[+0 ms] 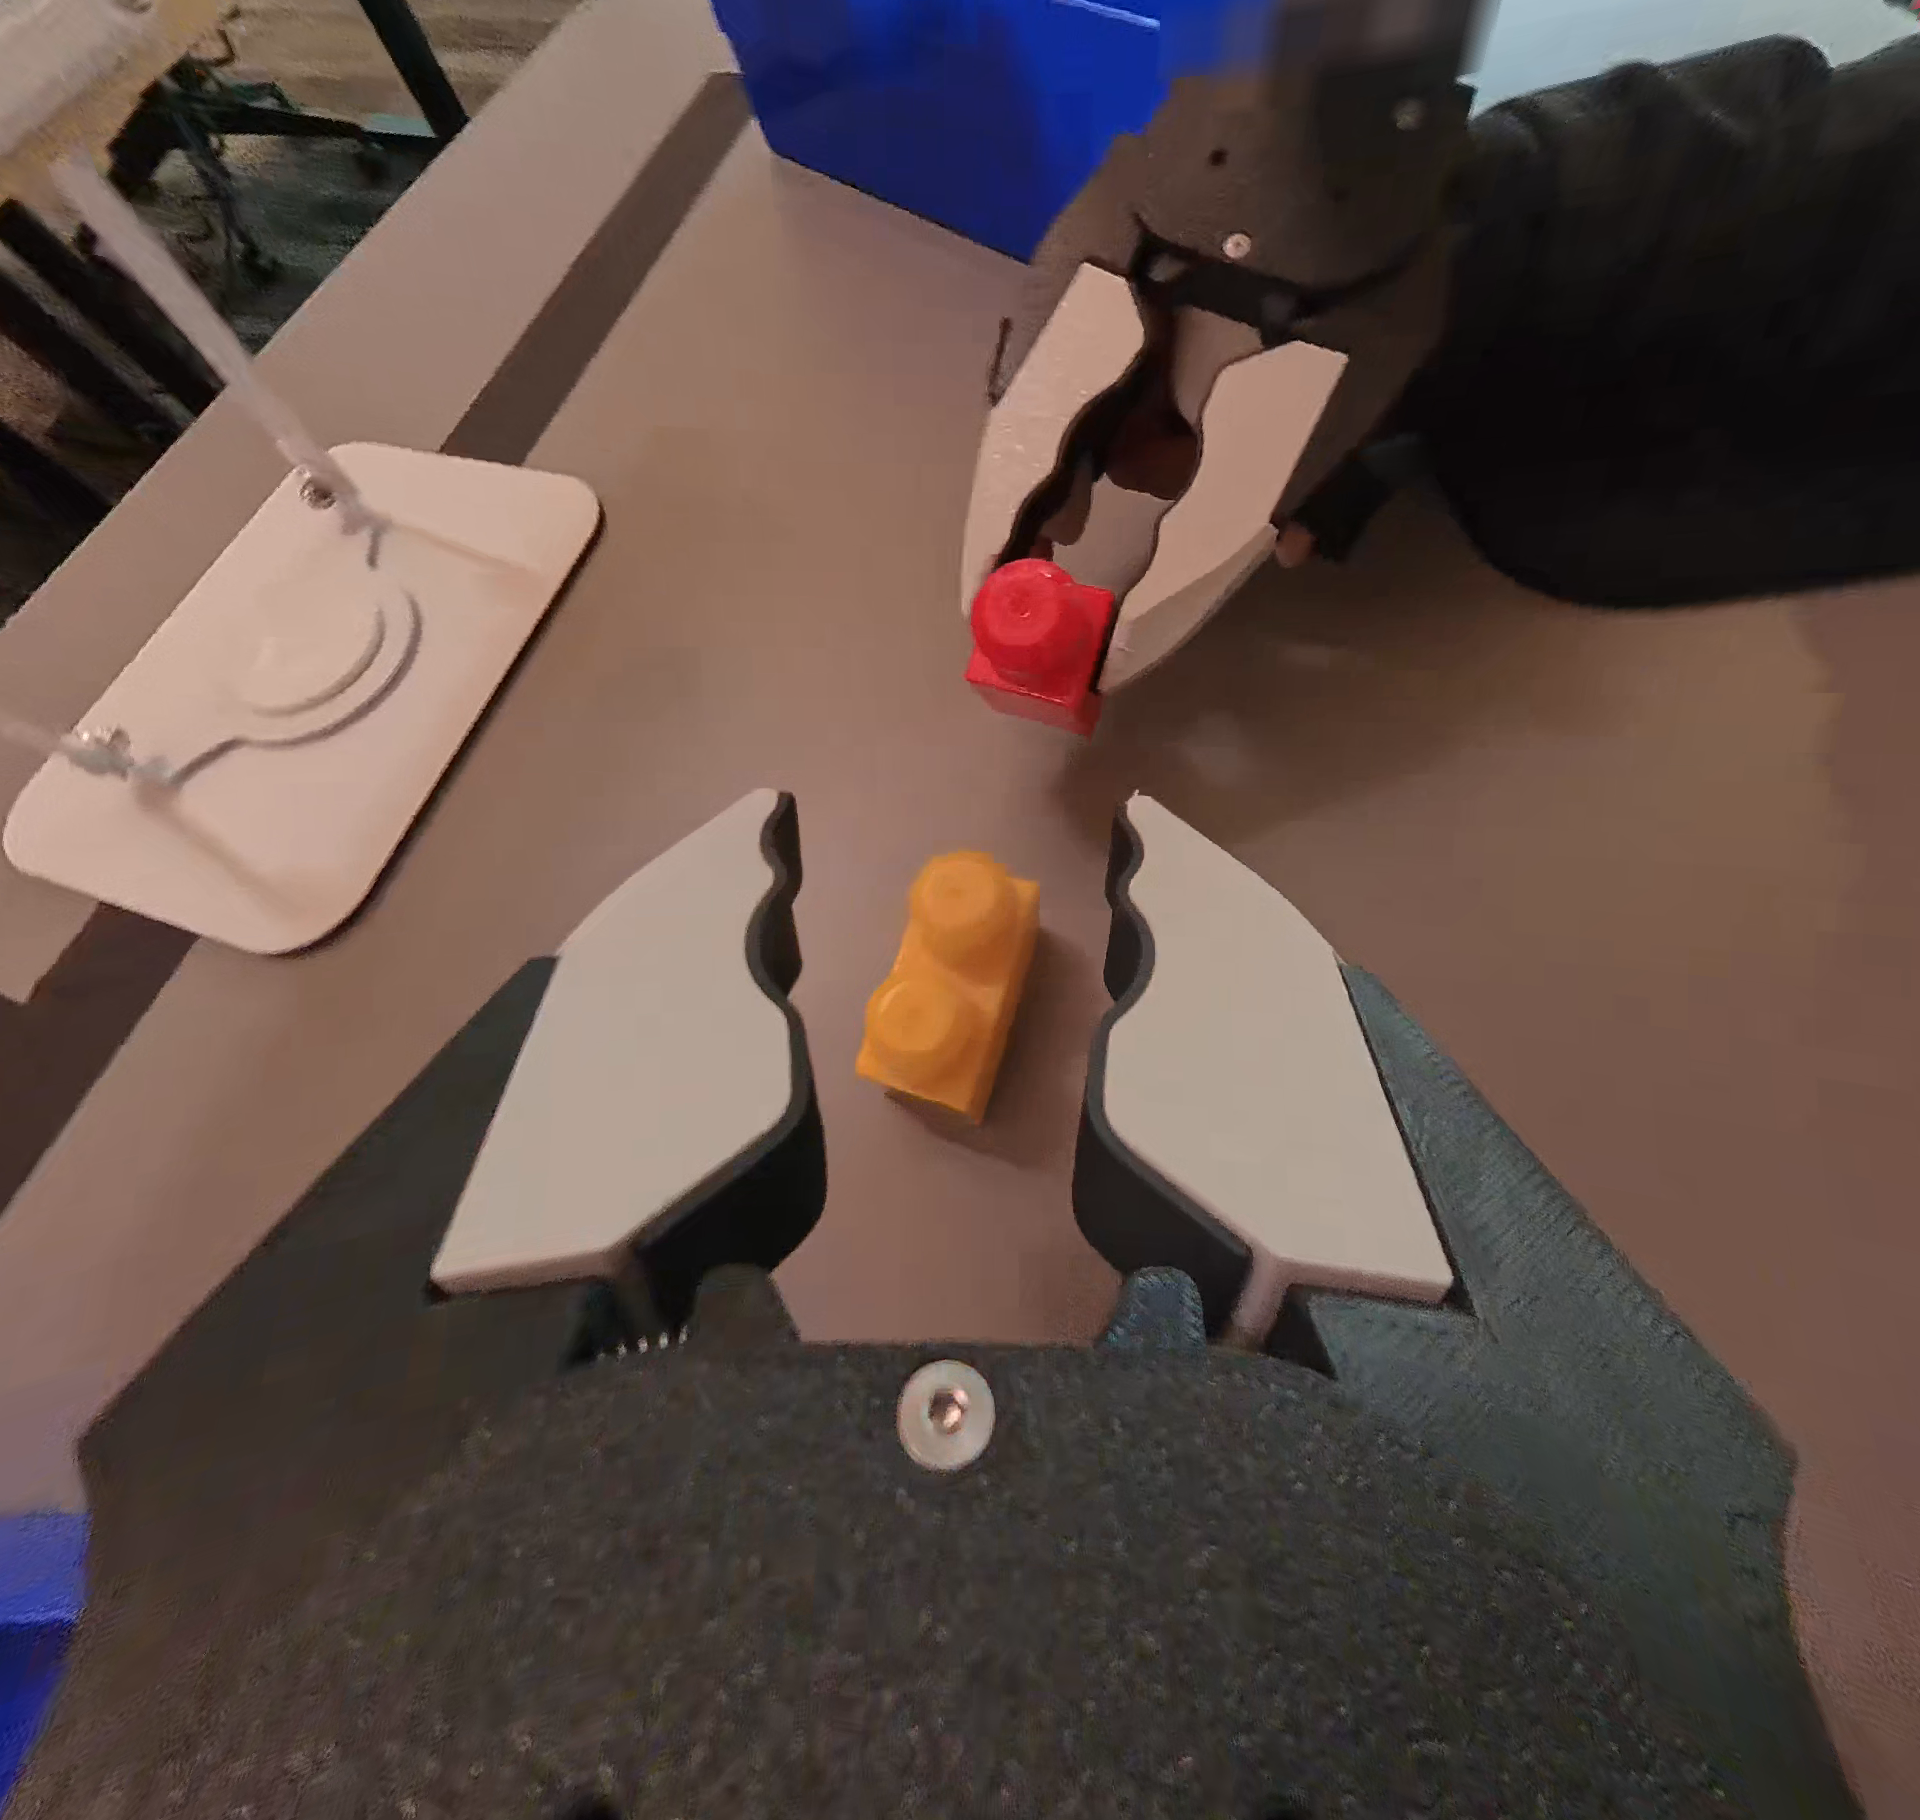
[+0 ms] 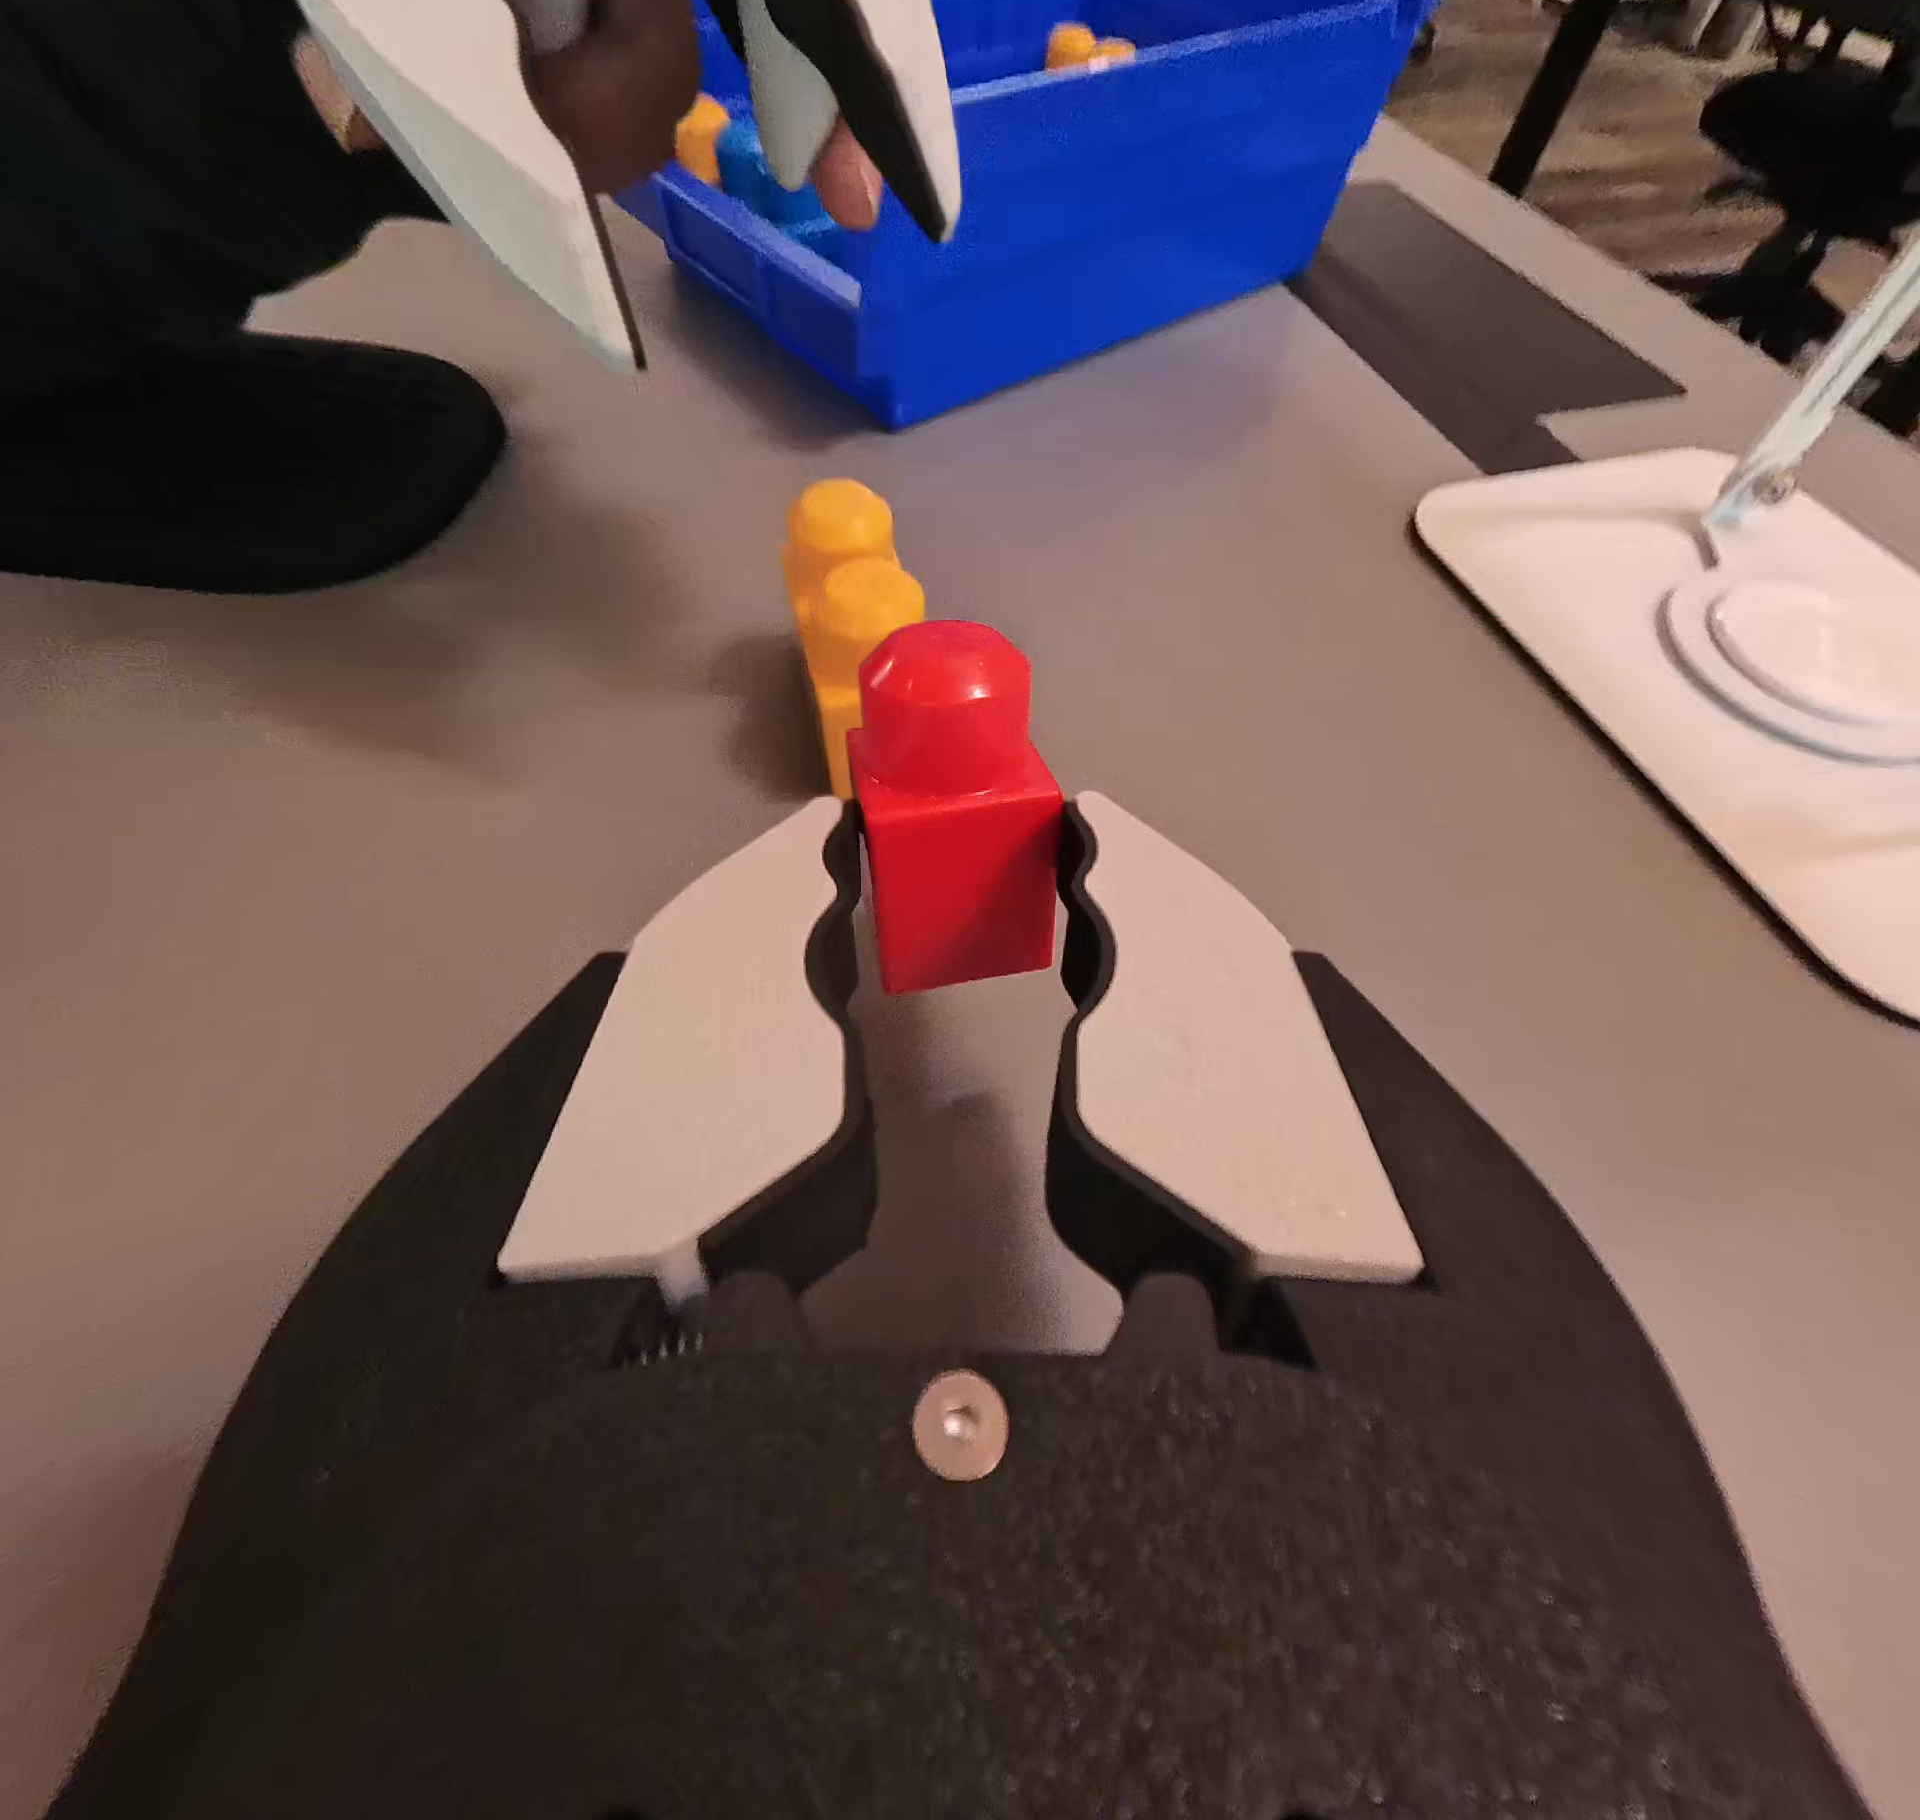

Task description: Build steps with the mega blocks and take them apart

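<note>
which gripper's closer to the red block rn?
Right. The right gripper is shut on the red block; the left gripper is open, straddling the orange block short of it.

text: none readable | blocks, bin, lamp base: seemingly unmarked | views somewhat blurred

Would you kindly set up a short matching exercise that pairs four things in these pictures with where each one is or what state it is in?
Things:
1. red block
2. orange block
3. blue bin
4. left gripper

States:
A. open, above a block
B. lying free on the table
C. gripped between the right gripper's fingers
D. holding spare blocks

Pairs: 1-C, 2-B, 3-D, 4-A
</note>
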### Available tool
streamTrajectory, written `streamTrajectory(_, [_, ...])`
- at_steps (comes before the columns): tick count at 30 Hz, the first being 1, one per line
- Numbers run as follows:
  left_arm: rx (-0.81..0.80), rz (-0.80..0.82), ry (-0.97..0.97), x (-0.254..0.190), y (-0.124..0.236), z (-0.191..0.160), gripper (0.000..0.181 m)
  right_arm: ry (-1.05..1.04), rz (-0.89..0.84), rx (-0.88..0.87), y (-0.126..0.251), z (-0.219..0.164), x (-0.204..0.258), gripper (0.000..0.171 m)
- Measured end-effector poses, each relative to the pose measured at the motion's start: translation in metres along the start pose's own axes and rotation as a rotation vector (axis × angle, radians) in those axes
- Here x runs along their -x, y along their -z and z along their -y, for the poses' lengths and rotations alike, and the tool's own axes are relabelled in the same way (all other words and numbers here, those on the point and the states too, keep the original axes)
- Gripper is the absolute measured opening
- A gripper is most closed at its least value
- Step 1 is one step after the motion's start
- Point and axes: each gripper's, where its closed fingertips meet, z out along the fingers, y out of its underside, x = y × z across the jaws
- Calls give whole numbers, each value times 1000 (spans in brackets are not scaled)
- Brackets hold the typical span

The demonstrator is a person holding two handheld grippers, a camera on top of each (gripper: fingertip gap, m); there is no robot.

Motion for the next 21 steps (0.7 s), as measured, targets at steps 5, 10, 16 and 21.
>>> streamTrajectory(5, [27, -9, 60, 4, -3, -40, 61, -17, -22, 73, -8, -16, -4, 36])
streamTrajectory(10, [130, -36, 89, 5, -11, -75, 62, -14, -16, 161, -11, -32, -4, 36])
streamTrajectory(16, [206, -32, 94, 7, -20, -99, 65, 13, -6, 238, -6, -43, -3, 36])
streamTrajectory(21, [215, -41, 96, 6, -27, -104, 67, 34, -13, 279, -6, -49, -4, 36])
